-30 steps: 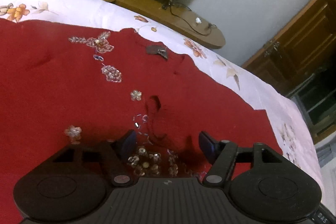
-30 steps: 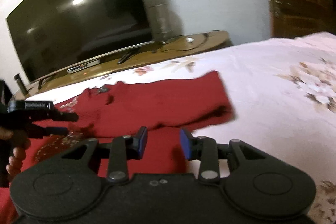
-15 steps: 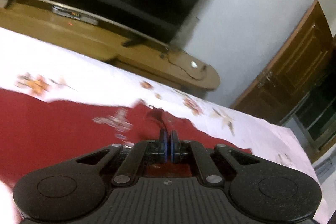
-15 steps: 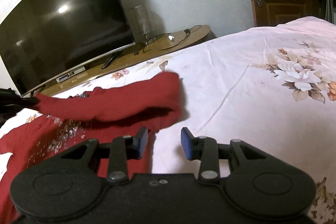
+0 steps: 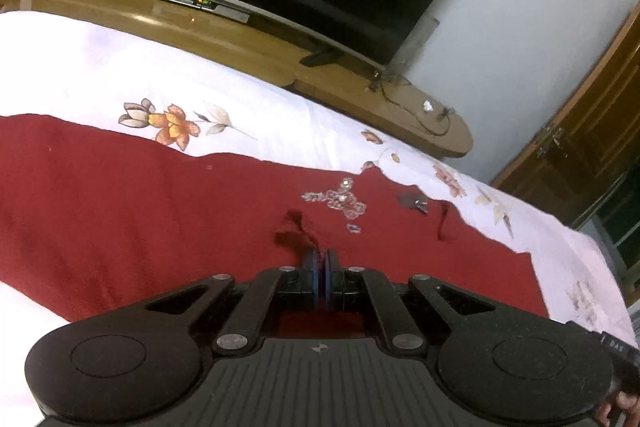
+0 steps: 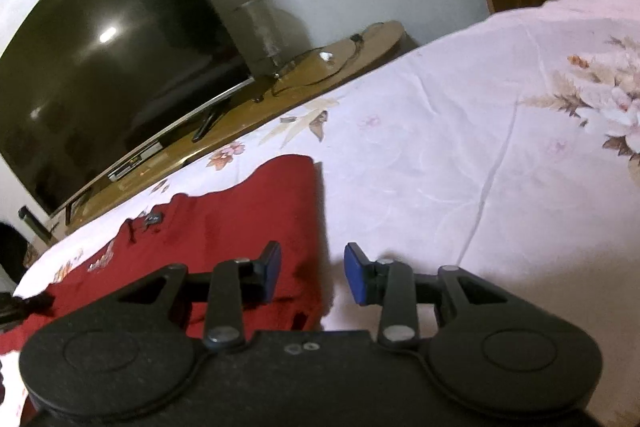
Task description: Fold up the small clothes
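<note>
1. The left gripper (image 5: 323,259) went from spread over the beaded front to pressed together a second ago. It now pinches a tuft of the red garment (image 5: 160,211), which has been drawn across the bed (image 5: 120,67).
2. A fold looks underway — the sleeve lies over the body.
3. The right gripper (image 6: 312,277) is spread and empty — the garment's right edge sits between and below its fingers.

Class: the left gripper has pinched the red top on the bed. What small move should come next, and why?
Probably carry the pinched fold further across and lay it flat. The left gripper is shut on the red top, a tuft bunched at its tips, while the right gripper stands open over the top's edge, holding nothing.
</note>
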Motion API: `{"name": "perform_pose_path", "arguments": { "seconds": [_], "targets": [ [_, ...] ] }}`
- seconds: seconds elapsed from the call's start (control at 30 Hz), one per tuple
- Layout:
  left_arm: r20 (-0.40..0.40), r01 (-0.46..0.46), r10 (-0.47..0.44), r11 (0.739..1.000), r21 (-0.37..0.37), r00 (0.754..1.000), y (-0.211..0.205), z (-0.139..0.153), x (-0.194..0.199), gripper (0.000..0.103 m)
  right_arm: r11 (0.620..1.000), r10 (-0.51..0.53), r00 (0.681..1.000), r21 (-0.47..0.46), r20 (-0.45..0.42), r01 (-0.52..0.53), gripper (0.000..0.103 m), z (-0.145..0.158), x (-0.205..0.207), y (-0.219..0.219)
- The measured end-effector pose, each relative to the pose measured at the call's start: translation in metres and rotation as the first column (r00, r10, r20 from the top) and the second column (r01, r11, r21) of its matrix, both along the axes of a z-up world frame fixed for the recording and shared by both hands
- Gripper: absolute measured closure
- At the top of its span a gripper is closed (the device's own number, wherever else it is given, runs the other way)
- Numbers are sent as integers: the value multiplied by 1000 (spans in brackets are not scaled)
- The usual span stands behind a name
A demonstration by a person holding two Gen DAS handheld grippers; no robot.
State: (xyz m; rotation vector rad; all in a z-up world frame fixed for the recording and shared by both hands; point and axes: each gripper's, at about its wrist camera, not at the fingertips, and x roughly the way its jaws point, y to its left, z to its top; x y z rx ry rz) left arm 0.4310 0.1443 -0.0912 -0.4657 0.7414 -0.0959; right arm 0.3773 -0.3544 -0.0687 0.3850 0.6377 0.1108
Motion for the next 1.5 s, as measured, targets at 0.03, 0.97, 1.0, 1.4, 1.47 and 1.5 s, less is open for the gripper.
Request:
{"name": "perform_pose_path", "arguments": {
  "seconds": [0.03, 0.97, 1.0, 1.4, 1.47, 1.5],
  "targets": [
    [-11, -2, 2, 1000, 7, 1000, 2, -4, 0, 101, 1000, 1, 1000, 4, -8, -1, 71, -3, 3, 0],
    [79, 212, -237, 947, 243, 968, -141, -14, 59, 60, 942, 222, 975, -265, 26, -207, 86, -4, 98, 51],
    [68, 185, -212, 941, 285, 975, -146, -17, 55, 60, 928, 239, 971, -299, 19, -223, 88, -8, 100, 55],
    [112, 18, -59, 941, 338, 992, -79, -4, -2, 57, 954, 151, 986, -271, 68, -127, 80, 4, 66, 30],
    [33, 32, -49, 921, 387, 998, -76, -19, -5, 57, 943, 204, 975, -285, 91, -171, 80, 5, 37, 41],
    [59, 26, -54, 919, 393, 997, -74, -24, -10, 57, 934, 230, 970, -297, 76, -198, 80, -1, 27, 46]
  ]
}}
